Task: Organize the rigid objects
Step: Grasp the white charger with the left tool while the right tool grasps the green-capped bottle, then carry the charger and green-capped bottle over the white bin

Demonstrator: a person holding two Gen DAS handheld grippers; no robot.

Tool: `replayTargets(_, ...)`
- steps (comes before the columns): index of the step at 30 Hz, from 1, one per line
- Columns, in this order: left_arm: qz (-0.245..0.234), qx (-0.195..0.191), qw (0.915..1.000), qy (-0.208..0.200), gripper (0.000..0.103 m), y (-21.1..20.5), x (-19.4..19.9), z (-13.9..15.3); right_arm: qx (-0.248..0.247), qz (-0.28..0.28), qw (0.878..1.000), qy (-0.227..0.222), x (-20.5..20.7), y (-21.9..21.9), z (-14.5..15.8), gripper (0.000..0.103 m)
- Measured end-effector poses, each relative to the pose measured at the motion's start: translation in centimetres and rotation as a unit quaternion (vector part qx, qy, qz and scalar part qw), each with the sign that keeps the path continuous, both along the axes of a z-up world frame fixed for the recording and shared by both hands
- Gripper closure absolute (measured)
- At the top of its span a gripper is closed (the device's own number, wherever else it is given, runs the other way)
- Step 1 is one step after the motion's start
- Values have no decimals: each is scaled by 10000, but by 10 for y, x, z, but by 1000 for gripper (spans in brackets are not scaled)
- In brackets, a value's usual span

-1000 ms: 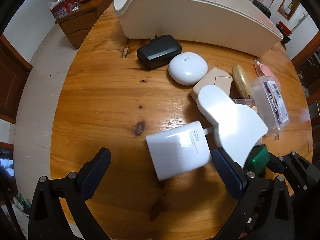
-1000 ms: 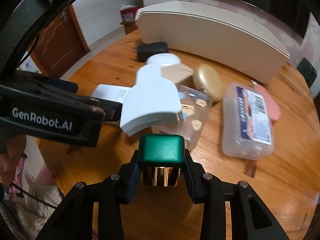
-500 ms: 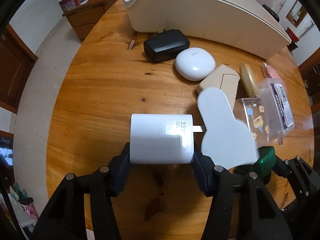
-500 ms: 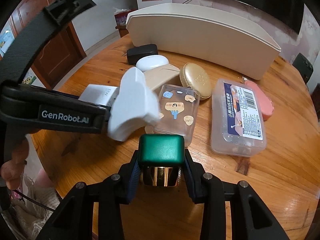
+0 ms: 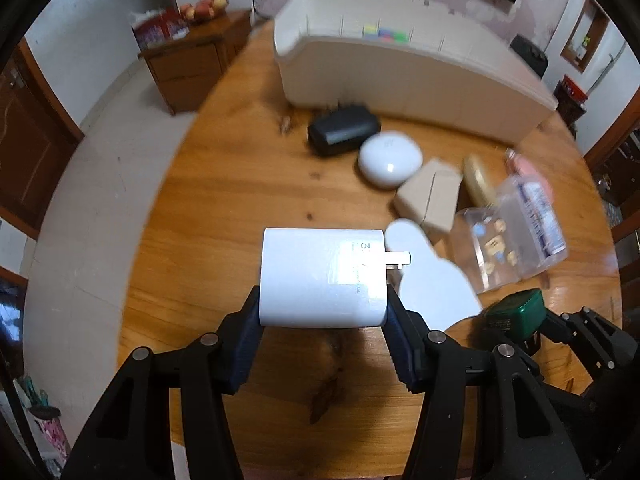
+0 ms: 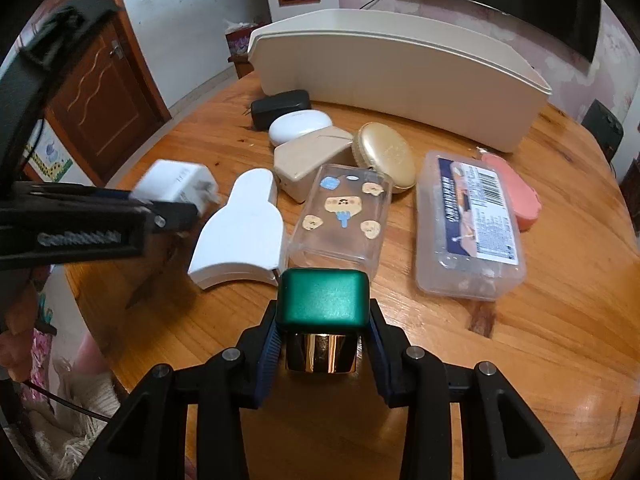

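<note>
Rigid objects lie scattered on one round wooden table, and the largest of them, a single long cream bin, stands far ahead of both sets of jaws. Between the bin and the right gripper lie eight loose things: one clear box with a barcode label ahead and to the right, one clear case with cartoon stickers straight ahead, one white bottle-shaped piece just ahead and to the left, one beige box, one gold oval case, one pink case, one white rounded pod and one black adapter nearest the bin. Two things are off the table in grips. The left gripper has just closed its jaws and now they clamp one white charger by its sides, its prongs pointing right toward the white piece. The right gripper's jaws are narrow and pinch one small green-capped bottle with a gold collar, held upright between the pads above the table edge nearest the camera.
</note>
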State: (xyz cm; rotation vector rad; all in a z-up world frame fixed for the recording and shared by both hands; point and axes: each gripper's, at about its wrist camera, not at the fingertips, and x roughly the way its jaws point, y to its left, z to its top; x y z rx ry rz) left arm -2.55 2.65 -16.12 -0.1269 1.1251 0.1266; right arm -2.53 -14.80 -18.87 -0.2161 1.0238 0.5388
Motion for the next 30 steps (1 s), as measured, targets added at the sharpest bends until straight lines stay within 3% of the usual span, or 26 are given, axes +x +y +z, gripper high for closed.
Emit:
replayTargets(11,-337,-29,9974,-638,44,-9,9,69,75,35,9972,-745,-14,0,51,63)
replayTargets(17,-658,-65,9937,-902,44,-20,26,116,157,-131,9966,-798,0,-8,88,63)
replayTargets(30,-933,-206,9919,-833,44,-32,104,192,646,-883,9787,-1739,78,-44,244,63)
